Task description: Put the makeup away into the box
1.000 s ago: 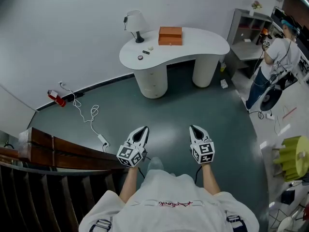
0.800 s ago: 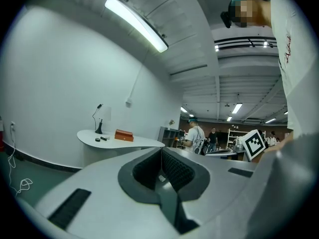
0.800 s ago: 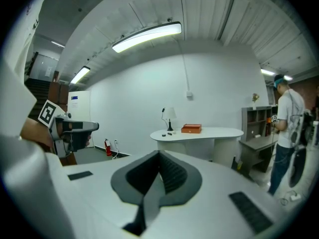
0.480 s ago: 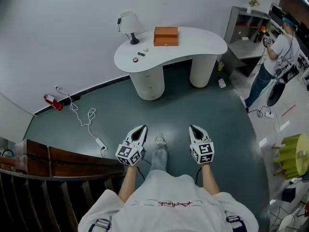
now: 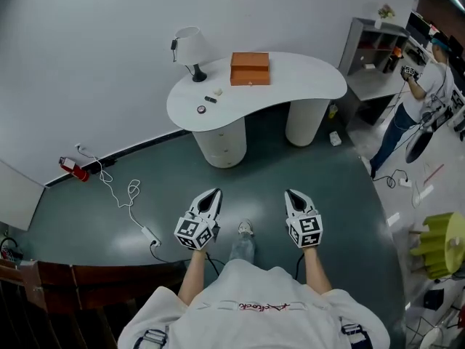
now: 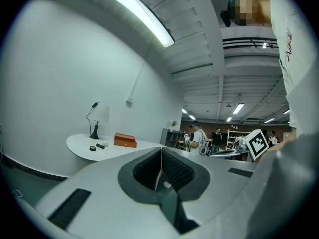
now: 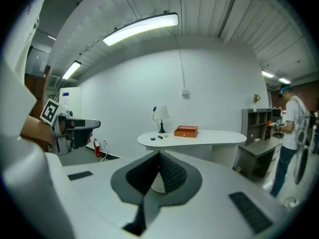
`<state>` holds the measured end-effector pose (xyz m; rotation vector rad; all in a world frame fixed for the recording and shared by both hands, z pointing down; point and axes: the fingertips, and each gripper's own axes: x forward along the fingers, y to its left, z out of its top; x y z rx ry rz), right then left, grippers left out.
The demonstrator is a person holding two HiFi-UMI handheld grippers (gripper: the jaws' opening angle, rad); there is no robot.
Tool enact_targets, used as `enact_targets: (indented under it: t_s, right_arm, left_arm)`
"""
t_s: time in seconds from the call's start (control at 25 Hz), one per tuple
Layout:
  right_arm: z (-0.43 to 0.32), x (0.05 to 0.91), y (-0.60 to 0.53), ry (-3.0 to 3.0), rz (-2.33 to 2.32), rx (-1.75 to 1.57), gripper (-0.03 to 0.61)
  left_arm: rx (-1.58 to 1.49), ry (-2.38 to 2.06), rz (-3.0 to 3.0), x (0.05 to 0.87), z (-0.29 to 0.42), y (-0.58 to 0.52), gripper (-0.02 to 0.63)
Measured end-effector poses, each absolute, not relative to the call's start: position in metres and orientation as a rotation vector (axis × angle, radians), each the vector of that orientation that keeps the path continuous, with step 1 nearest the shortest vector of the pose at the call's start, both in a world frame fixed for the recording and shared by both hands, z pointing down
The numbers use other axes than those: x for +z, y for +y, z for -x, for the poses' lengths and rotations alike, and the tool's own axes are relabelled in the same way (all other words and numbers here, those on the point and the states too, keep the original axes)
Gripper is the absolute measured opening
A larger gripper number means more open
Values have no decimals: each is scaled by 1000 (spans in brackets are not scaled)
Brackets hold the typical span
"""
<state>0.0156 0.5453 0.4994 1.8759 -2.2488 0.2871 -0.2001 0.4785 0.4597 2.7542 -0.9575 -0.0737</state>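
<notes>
Orange box (image 5: 250, 68) stood on the white table (image 5: 305, 75) beside a lamp (image 5: 190, 49). The makeup pieces (image 5: 201, 110) lay loose near the table's left end. Shut tight and empty, the left claw (image 5: 212, 195) and right claw (image 5: 293, 194) were held side by side over the floor (image 5: 327, 187), well apart from the makeup. Compared with a second earlier, the table sat lower in the head view and the wooden railing (image 5: 87, 278) had slipped back.

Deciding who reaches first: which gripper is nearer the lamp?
Left. In the head view the left gripper is almost straight below the lamp; the right gripper is further to the right. Both are far from it.
</notes>
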Motion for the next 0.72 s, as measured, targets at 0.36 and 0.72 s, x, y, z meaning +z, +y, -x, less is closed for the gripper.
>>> enact_targets:
  t_s: [0.36, 0.72]
  right_arm:
    - [-33, 483, 419, -2228, -1874, 281, 20]
    - [-44, 473, 312, -2214, -1891, 235, 20]
  left_arm:
    - [-93, -926, -2760, 445, 178, 355, 12]
    - [-121, -914, -2769, 441, 169, 250, 12]
